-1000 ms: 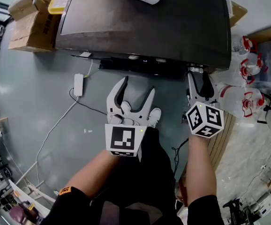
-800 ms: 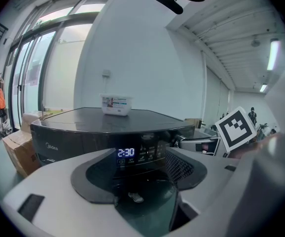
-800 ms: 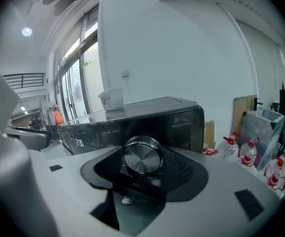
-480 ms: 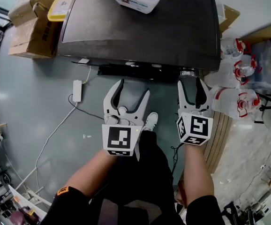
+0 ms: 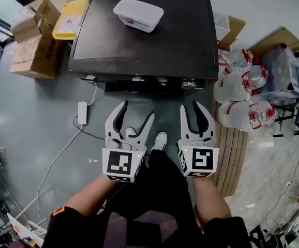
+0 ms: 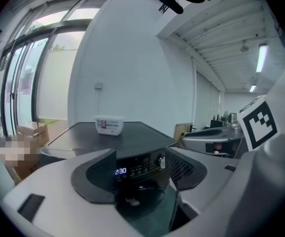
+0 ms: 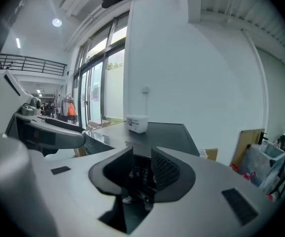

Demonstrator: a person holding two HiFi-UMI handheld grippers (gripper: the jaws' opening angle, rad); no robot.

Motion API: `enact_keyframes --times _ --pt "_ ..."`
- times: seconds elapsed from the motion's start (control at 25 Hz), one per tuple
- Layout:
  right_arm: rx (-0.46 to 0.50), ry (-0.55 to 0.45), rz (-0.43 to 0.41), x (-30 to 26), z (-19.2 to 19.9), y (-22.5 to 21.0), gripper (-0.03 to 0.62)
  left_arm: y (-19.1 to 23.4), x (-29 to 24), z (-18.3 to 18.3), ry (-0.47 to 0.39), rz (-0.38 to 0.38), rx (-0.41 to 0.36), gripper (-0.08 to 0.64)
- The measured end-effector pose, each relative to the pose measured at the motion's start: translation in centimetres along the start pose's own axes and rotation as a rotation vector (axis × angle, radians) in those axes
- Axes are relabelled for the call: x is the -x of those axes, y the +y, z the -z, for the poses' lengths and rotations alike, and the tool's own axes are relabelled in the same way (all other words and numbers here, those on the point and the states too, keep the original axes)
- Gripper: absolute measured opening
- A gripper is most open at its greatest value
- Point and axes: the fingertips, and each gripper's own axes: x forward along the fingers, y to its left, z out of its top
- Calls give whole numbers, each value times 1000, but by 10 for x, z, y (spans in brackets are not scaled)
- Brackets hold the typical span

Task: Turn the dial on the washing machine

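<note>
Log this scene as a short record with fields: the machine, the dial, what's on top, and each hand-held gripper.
machine: dark washing machine, seen from above
target: dial at the right end of the front panel, untouched
display: display lit, reads 2:30
on top: white tub
left: left hand-held gripper, jaws wide apart, empty, short of the panel
right: right hand-held gripper, jaws closing, nothing between them, in line with the dial but apart from it
</note>
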Motion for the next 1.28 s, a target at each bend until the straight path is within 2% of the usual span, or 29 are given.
enact_keyframes --times 0.24,0.44,0.48,0.6,0.8,1.28 --pt "20 -14 -33 40 -20 16 60 -11 39 -13 -8 -10 27 296" --pt "15 -27 -58 63 -38 24 35 -14 64 -31 -28 -47 26 295" --pt "18 -37 -66 67 -43 25 32 -17 67 -33 -27 -50 20 285" --pt "14 -69 -77 77 -58 26 28 -22 78 -44 -49 -68 1 140" --pt "35 -105 -93 89 -82 30 20 -29 90 -54 -41 -91 14 41" --pt "45 -115 -168 105 -86 52 15 -29 99 -61 -66 -116 16 14"
